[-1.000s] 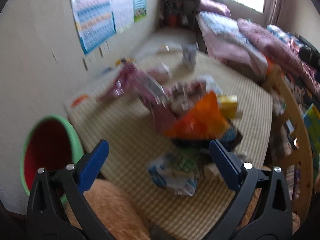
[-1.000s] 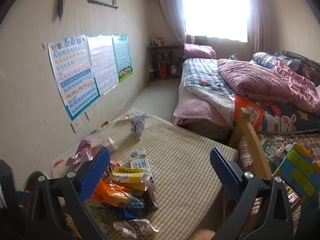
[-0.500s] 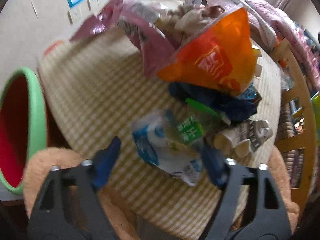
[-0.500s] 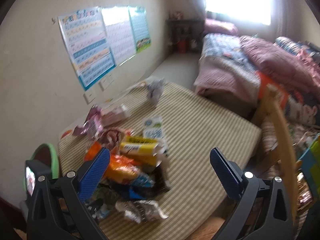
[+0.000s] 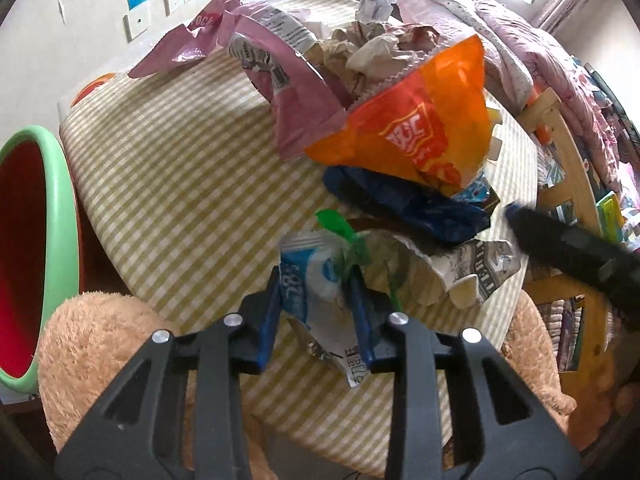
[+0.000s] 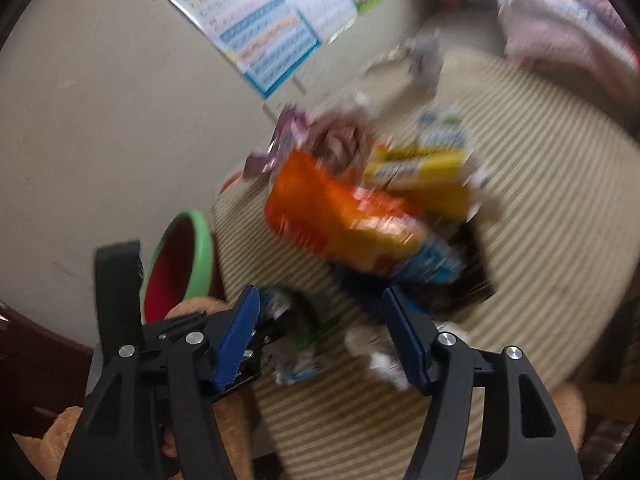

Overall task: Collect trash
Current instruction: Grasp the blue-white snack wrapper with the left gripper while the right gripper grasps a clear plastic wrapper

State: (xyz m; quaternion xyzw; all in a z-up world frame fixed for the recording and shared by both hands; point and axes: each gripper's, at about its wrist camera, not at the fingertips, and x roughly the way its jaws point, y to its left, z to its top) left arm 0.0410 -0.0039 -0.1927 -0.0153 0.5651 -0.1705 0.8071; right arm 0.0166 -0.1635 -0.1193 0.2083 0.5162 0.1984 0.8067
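Note:
A heap of trash lies on the checked table (image 5: 172, 184): an orange snack bag (image 5: 424, 128), a pink wrapper (image 5: 280, 76), a dark blue wrapper (image 5: 416, 208), crumpled paper (image 5: 372, 46) and a grey-white wrapper (image 5: 476, 276). My left gripper (image 5: 316, 312) is shut on a blue-and-white wrapper (image 5: 316, 284) at the near edge. My right gripper (image 6: 324, 332) is open, low over the heap's near side; this view is blurred. Its finger shows in the left wrist view (image 5: 576, 248). The orange bag (image 6: 340, 216) and a yellow packet (image 6: 420, 168) lie beyond it.
A green-rimmed red bin (image 5: 28, 248) stands left of the table, also in the right wrist view (image 6: 180, 264). A tan plush toy (image 5: 92, 344) lies at the table's near edge. A wooden chair (image 5: 568, 148) and a bed (image 5: 540, 52) are to the right.
My left gripper moved down to the blue-and-white wrapper and shut on it. My right gripper swung down and left toward the heap, still open.

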